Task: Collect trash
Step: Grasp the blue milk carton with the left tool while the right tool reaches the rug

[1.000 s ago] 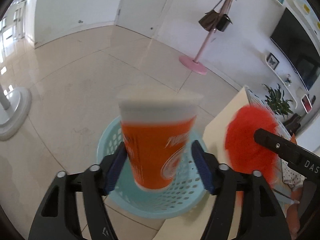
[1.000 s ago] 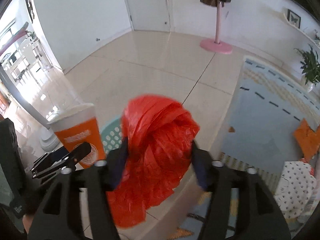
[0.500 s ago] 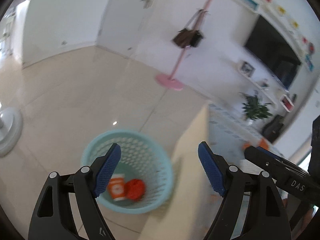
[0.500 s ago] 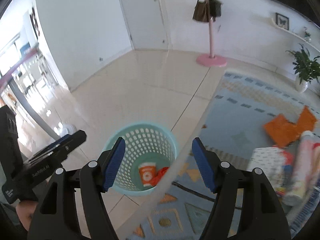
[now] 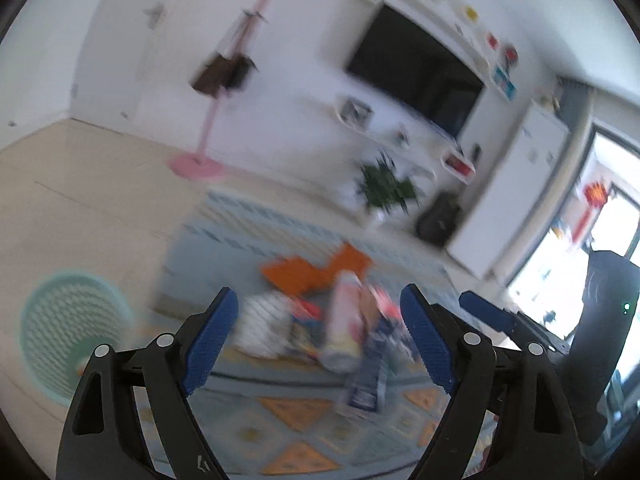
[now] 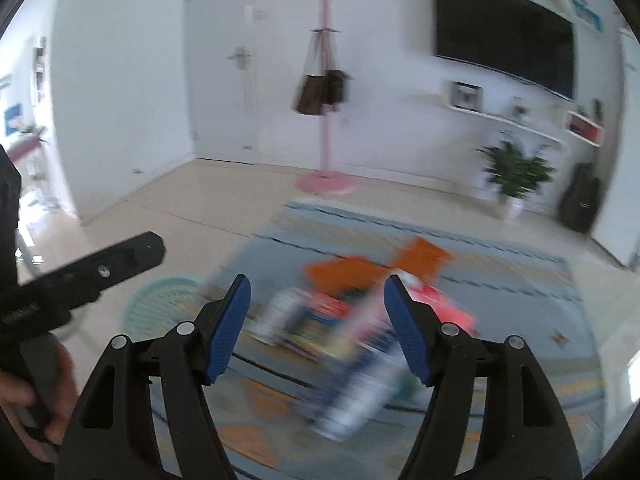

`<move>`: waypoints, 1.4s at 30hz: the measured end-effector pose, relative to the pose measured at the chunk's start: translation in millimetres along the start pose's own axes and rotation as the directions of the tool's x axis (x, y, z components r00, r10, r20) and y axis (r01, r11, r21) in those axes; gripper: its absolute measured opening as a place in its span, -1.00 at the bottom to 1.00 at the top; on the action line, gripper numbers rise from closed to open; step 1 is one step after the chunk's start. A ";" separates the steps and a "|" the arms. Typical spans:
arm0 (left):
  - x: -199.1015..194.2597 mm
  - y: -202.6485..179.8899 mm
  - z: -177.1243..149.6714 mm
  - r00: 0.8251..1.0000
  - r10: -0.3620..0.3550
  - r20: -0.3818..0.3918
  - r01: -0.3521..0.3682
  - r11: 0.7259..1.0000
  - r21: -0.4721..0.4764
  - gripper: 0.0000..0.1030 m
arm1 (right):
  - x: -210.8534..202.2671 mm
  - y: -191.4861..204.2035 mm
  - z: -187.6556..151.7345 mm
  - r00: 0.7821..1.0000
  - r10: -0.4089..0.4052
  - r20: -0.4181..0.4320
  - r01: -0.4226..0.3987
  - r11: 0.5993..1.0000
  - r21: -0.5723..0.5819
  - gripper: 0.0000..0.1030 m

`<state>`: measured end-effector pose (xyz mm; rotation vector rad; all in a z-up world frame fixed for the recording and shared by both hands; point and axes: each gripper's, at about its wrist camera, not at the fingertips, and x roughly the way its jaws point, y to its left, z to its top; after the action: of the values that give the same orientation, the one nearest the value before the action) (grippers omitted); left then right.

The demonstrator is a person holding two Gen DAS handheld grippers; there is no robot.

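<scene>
A blurred heap of trash (image 5: 336, 320) lies on the blue patterned rug (image 5: 280, 420), straight ahead of both grippers. In it are orange paper (image 5: 316, 272), a white dotted bag (image 5: 264, 328) and a pink tube (image 5: 344, 320). My left gripper (image 5: 318, 292) has its jaws opening, with nothing between them. My right gripper (image 6: 318, 280) is open and empty, aimed at the same trash heap (image 6: 340, 332) and orange paper (image 6: 372, 268). The mint basket (image 5: 68, 332) stands on the tiles at the left, and the basket (image 6: 168, 304) shows left of the rug.
A pink coat stand (image 6: 326, 140) with hanging bags stands by the far wall. A potted plant (image 6: 516, 172) and a black bag sit under the wall TV. A hand (image 6: 40, 392) holds the left gripper's handle at the left edge.
Both grippers let go of the orange cup and red bag, which dropped into the basket. Both then swung right, from the basket to the trash heap on the rug.
</scene>
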<state>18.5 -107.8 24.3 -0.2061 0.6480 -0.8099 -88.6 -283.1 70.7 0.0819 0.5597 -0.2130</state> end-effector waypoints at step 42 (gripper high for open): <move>35.8 50.3 -78.4 0.927 0.154 -0.342 -0.174 0.984 -0.031 0.66 | 66.3 -50.3 -102.5 0.982 0.030 -0.189 0.003 0.985 0.173 -0.19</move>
<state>19.4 -94.1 -74.5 -0.0647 1.0021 -0.6689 -98.1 -330.1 -52.4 0.2767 0.7311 -0.2417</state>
